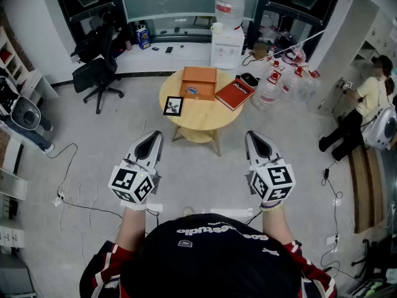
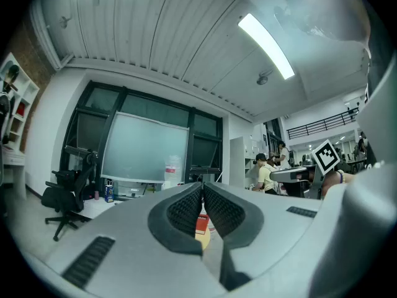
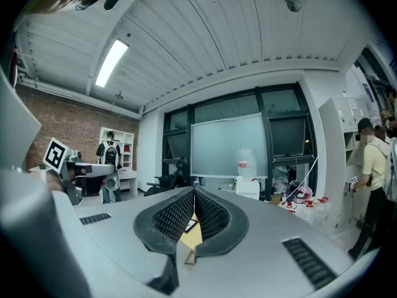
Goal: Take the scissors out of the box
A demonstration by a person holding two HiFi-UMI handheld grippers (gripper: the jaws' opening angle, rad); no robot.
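Two grippers are held level over the floor (image 1: 186,166), side by side & well apart, both short of the round wooden table (image 1: 201,121). The left gripper (image 1: 153,140) has its jaws together, tips meeting, nothing btwn them. In the left gripper view, the left gripper (image 2: 202,188) shows only a sliver of table and something red thru the gap behind the closed tips. The right gripper (image 1: 255,139) is the same: jaws pressed together, empty, w/ pale tabletop visible past the pads (image 3: 177,219) in the right gripper view. The box (image 1: 198,82), orange-brown w/ lid down, sits on the table's far half. A red book (image 1: 235,94) lies just beside it on the right, and a framed picture (image 1: 173,105) lies nearer the person at the table's left edge. The scissors can't be seen in any view; the closed lid hides the box's inside. Behind the table stands a white water dispenser (image 1: 227,42) w/ a bottle on top. A black office chair (image 1: 96,73) is off to the left, and a person (image 1: 366,101) stands at far right.
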